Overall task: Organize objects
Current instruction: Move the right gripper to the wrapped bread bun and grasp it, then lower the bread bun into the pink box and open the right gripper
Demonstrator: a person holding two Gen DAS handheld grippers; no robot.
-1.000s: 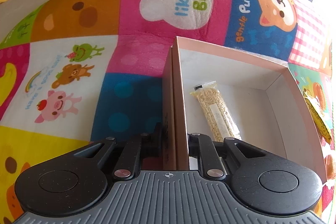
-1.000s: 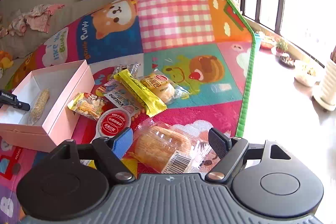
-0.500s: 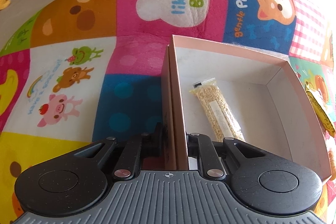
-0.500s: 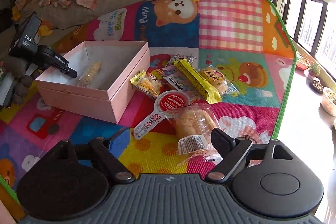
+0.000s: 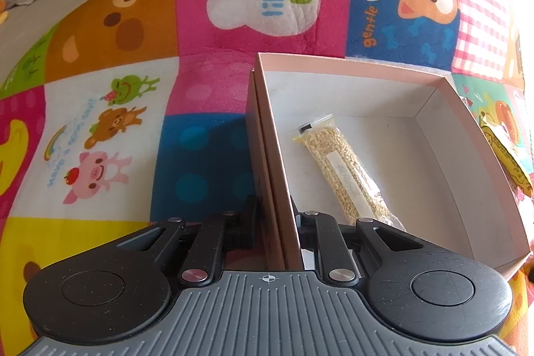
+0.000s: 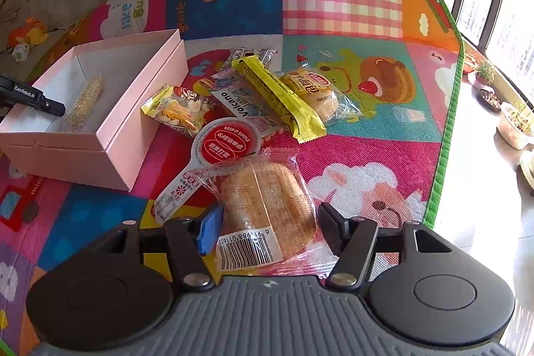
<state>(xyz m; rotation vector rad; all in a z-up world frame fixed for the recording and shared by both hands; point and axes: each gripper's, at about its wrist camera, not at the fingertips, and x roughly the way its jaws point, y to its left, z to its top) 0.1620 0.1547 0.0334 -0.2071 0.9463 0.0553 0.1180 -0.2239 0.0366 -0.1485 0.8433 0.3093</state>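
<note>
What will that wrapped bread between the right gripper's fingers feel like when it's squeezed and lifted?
The bread looks soft, so it will probably squash as the right gripper closes around it. Its clear, glossy wrapper is loose and crinkled at the ends, so it may slip or crackle. It is likely light for its size and should lift easily.
</note>
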